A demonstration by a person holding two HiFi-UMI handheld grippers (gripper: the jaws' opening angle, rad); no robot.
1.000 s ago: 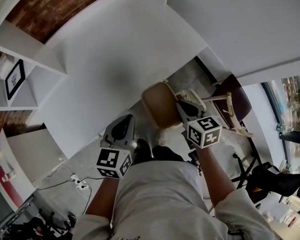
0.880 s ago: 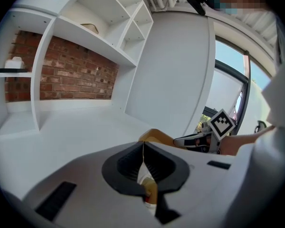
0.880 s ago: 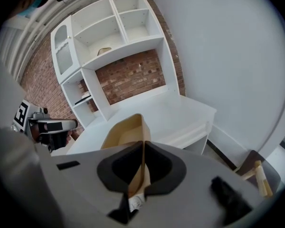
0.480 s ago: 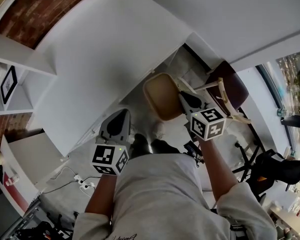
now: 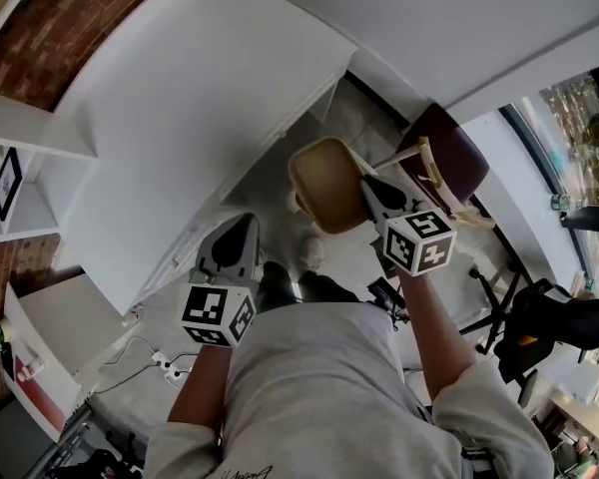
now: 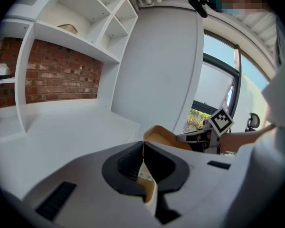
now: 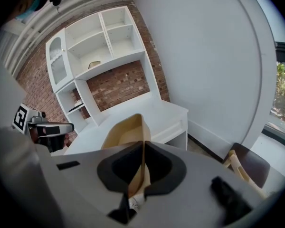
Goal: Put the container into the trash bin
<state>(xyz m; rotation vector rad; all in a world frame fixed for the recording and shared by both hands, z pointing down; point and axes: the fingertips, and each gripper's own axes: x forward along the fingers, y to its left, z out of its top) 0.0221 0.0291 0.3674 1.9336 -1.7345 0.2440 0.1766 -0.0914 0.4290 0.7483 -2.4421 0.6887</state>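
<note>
A tan paper container (image 5: 324, 183) hangs above the grey floor, in front of my body. My right gripper (image 5: 364, 190) is shut on its rim; in the right gripper view the container's wall (image 7: 126, 129) runs between the closed jaws of that gripper (image 7: 143, 148). My left gripper (image 5: 244, 222) is lower and to the left, apart from the container, its jaws pressed together with nothing held. The left gripper view looks over that gripper (image 6: 143, 148) to the container (image 6: 161, 137) and the right gripper (image 6: 190, 137) beyond. I see no trash bin in any view.
A white desk (image 5: 180, 118) and white wall shelves (image 5: 20, 158) stand to the left. A wooden chair with a dark seat (image 5: 449, 158) is at the right, a black office chair (image 5: 549, 317) further right. A power strip with cables (image 5: 165, 367) lies on the floor.
The right gripper and the container have shifted a little up and to the right in the head view. The left gripper has stayed shut, low on the left.
</note>
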